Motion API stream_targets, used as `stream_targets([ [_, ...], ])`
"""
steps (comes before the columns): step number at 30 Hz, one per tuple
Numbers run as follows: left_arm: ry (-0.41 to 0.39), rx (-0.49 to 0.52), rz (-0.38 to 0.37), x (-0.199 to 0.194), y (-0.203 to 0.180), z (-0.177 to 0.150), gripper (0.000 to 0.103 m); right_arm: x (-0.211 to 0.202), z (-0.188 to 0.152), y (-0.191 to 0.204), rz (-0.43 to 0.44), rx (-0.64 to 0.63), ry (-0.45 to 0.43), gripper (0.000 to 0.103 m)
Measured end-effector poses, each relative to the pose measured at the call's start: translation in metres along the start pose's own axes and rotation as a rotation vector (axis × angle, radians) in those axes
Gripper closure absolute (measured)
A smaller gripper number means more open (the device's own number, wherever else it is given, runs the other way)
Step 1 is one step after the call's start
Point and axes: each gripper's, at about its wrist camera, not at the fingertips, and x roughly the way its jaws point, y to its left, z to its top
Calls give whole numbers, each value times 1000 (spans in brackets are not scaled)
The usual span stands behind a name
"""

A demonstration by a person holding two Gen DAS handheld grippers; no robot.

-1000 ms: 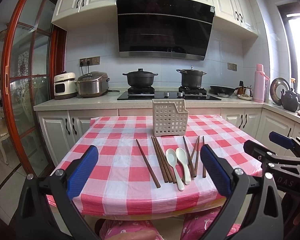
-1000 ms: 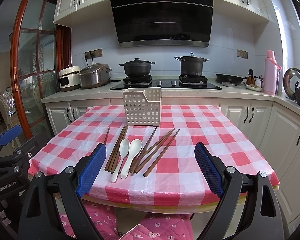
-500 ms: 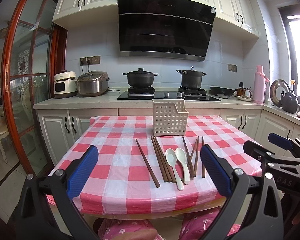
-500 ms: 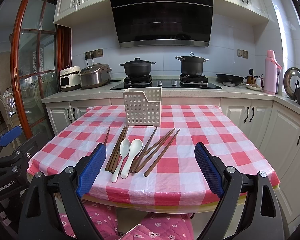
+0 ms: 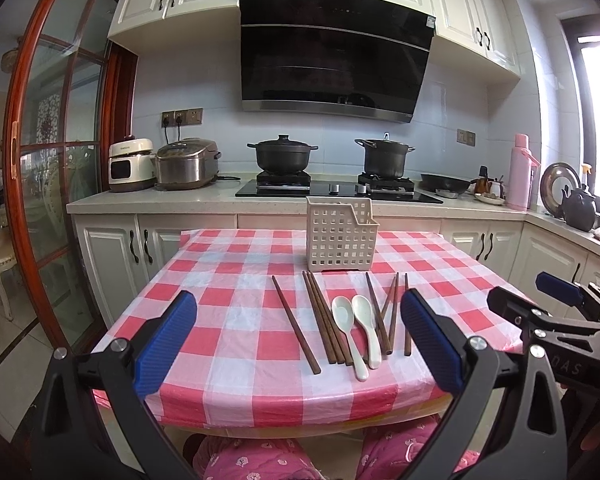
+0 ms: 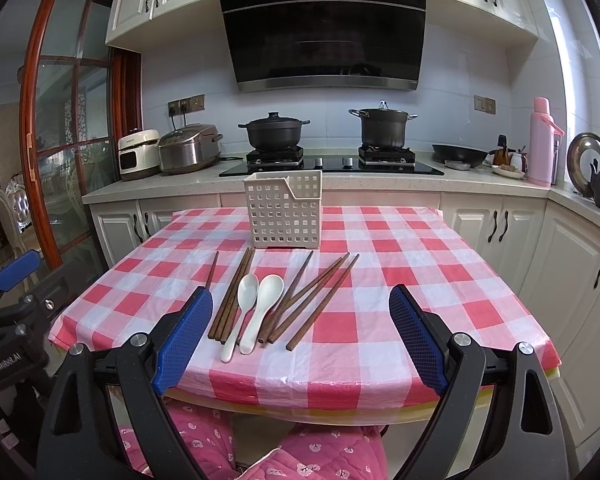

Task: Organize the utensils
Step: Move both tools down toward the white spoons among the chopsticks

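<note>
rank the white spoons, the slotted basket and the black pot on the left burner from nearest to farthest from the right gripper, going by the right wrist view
From the right gripper:
1. White spoons, just ahead on the checked cloth, left of centre.
2. Slotted basket, farther back on the table.
3. Black pot, on the stove behind.

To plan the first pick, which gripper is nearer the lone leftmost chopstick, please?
Left: the left gripper faces the lone chopstick head-on; the right gripper is aimed right of the spoons.

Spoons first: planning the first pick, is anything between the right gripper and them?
Nothing visible. The right gripper is open at the table's near edge; the spoons lie just ahead, chopsticks flanking them.
</note>
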Motion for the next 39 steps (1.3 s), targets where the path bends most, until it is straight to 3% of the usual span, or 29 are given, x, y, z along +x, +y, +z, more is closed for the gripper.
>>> stream_targets([
  [4, 46, 14, -5, 17, 2, 1, 5, 12, 3, -7, -2, -2, -14, 19],
  [8, 97, 30, -81, 60, 5, 2, 5, 52, 13, -22, -38, -2, -18, 19],
  [12, 181, 64, -44, 119, 7, 0, 5, 104, 21, -39, -65, 48, 60, 19],
  [16, 231, 25, -5, 164, 14, 6, 5, 137, 27, -49, -57, 91, 115, 19],
  [21, 271, 12, 10, 199, 20, 11, 5, 157, 28, -55, -65, 113, 141, 19],
  [29, 398, 16, 3, 235, 27, -6, 5, 193, 6, -41, -24, 85, 279, 19],
  [34, 406, 16, -14, 243, 31, -10, 5, 211, 8, -20, 45, 39, 330, 29],
  [39, 366, 20, 31, 247, 42, -6, 9, 230, 8, 1, 97, 25, 401, 48],
])
